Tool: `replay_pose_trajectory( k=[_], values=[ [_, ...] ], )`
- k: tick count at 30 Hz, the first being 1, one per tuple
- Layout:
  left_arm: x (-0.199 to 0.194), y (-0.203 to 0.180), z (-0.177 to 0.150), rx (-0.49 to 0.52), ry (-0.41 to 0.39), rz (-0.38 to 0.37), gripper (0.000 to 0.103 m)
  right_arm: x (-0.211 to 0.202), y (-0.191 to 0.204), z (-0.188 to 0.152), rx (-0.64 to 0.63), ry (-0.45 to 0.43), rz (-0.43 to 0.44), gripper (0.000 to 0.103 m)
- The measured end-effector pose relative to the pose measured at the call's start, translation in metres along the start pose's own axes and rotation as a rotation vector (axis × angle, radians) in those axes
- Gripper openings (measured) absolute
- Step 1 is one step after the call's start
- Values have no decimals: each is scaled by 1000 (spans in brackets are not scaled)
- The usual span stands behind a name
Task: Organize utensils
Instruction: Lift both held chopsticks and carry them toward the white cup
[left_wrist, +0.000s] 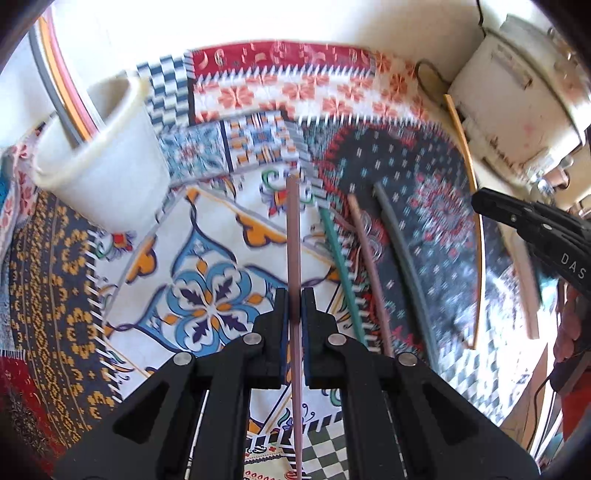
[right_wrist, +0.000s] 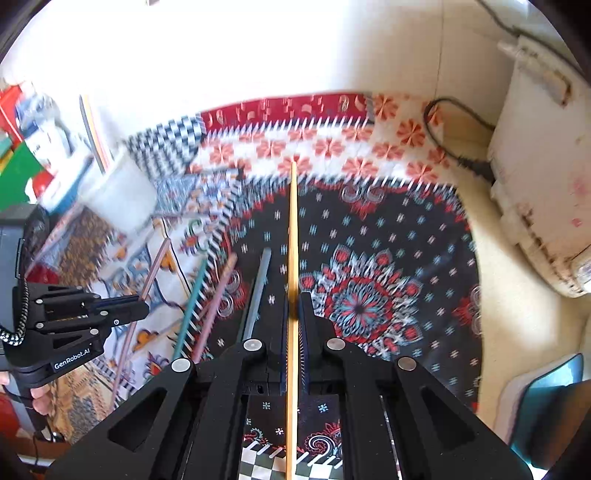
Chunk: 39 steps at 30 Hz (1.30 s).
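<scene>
My left gripper (left_wrist: 294, 308) is shut on a mauve chopstick (left_wrist: 293, 236) and holds it above the patterned cloth. My right gripper (right_wrist: 294, 310) is shut on a yellow-orange chopstick (right_wrist: 293, 229); that stick also shows in the left wrist view (left_wrist: 467, 155). A green chopstick (left_wrist: 340, 258), a pink chopstick (left_wrist: 369, 266) and a grey chopstick (left_wrist: 402, 254) lie side by side on the cloth, to the right of my left gripper. A white cup (left_wrist: 99, 158) with two sticks in it stands at the far left; it also shows in the right wrist view (right_wrist: 122, 192).
A patchwork cloth (left_wrist: 207, 291) covers the table. A worn white appliance (right_wrist: 535, 192) with a black cord (right_wrist: 454, 147) stands at the right against the wall. Boxes and packets (right_wrist: 33, 147) crowd the far left. A teal object (right_wrist: 550, 398) is at the lower right.
</scene>
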<state>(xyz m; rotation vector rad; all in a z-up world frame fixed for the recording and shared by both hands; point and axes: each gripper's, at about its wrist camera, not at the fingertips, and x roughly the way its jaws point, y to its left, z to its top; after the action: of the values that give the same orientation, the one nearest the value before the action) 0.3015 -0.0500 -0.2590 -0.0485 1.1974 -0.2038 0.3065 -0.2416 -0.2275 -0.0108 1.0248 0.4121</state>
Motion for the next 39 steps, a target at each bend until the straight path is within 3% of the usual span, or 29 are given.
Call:
replay_pose_trajectory(
  k=[12, 30, 39],
  values=[
    [-75, -3, 19, -12, -184, -13, 4, -53, 1, 19, -1, -155, 30, 5],
    [-126, -3, 26, -27, -331, -4, 4, -89, 19, 27, -62, -239, 43, 5],
    [-158, 22, 33, -85, -425, 29, 4, -97, 44, 46, -125, -283, 84, 5]
  ],
)
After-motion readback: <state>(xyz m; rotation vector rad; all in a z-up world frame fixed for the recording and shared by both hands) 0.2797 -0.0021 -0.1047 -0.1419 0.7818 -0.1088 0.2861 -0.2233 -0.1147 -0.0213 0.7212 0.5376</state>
